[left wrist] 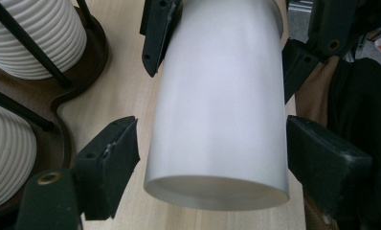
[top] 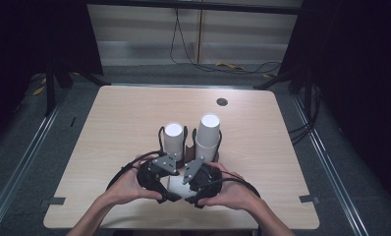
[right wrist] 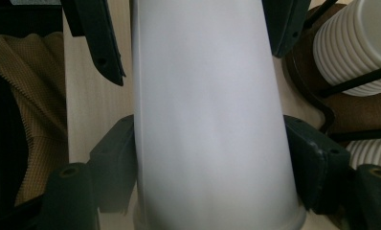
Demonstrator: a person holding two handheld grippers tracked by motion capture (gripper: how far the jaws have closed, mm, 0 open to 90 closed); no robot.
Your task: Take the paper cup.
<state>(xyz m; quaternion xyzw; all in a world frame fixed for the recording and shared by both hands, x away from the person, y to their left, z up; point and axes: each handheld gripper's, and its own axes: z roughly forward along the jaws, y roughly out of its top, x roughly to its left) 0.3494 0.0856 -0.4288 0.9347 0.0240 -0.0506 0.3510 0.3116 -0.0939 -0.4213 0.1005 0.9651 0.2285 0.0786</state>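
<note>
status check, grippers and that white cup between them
Left gripper jaws around the white cup, small gaps both sides. Right gripper clamped on the same cup. Cup stacks in rack close behind, nothing blocking.

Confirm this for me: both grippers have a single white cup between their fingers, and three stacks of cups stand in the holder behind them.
The count is wrong. The high view shows two stacks in the holder, the left stack and the right stack, not three. The rest holds: the left gripper and right gripper both have the single white cup between their fingers.
</note>
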